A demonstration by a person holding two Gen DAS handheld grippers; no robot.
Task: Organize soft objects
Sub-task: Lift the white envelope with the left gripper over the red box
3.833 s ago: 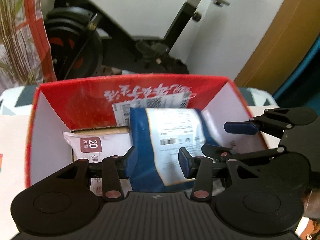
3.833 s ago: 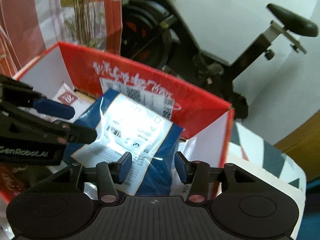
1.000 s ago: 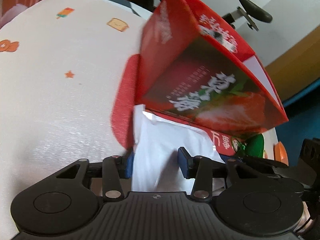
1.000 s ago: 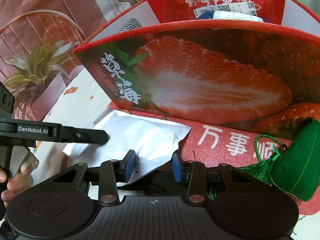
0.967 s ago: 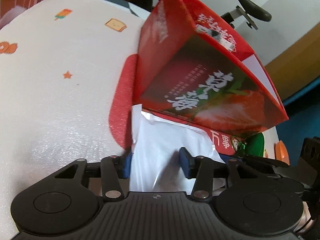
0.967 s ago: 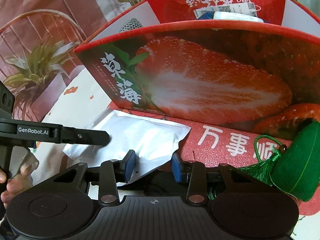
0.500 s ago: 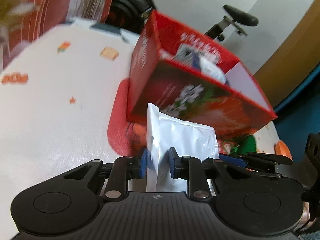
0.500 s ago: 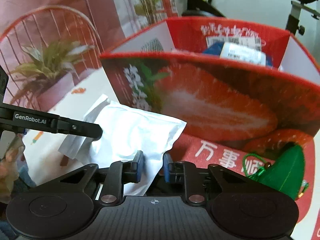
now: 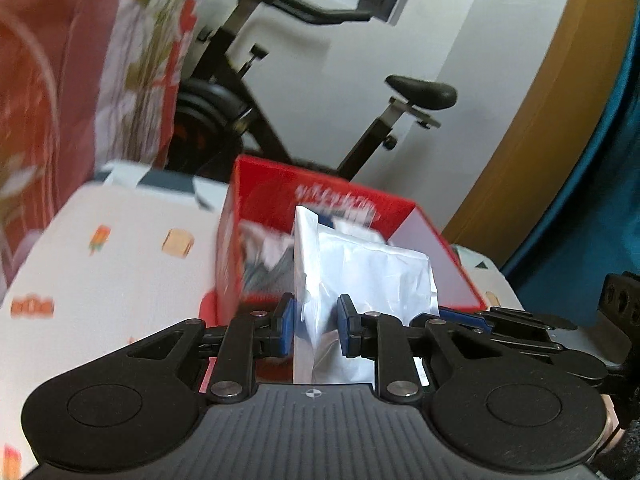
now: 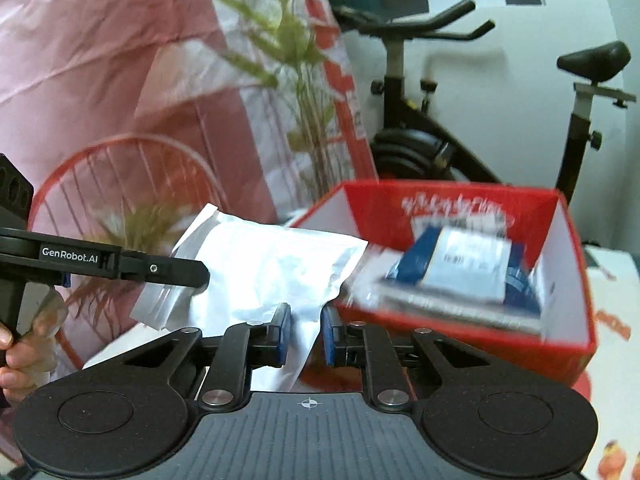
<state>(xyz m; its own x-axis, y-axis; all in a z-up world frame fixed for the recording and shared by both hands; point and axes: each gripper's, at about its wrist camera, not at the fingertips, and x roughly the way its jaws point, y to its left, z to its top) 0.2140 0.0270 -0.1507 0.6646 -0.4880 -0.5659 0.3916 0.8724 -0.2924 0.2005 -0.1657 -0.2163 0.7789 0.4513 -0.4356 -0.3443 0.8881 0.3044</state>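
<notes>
Moved since a second ago: white pouch (image 9: 372,276), then lying flat on the tablecloth in front of the red box, now lifted clear and hanging in the air before the box's near wall; both grippers then stood wider around it

Left gripper (image 9: 316,326): blue pads pressed on the pouch's near edge, which stands upright between them; gripping

Right gripper (image 10: 305,332): jaws closing, pads pinching a lower corner of the same pouch, which spreads up and left from them

Red box (image 10: 568,248): open-topped, on the tablecloth (image 9: 112,276); white inner walls, printed text on the far wall

Blue-and-white packet (image 10: 464,268): lying inside the box on other blurred packs

Hand (image 10: 16,356): at the left edge of the right wrist view, on the left gripper's handle

Exercise bike (image 10: 424,136): behind the box, against a white wall
</notes>
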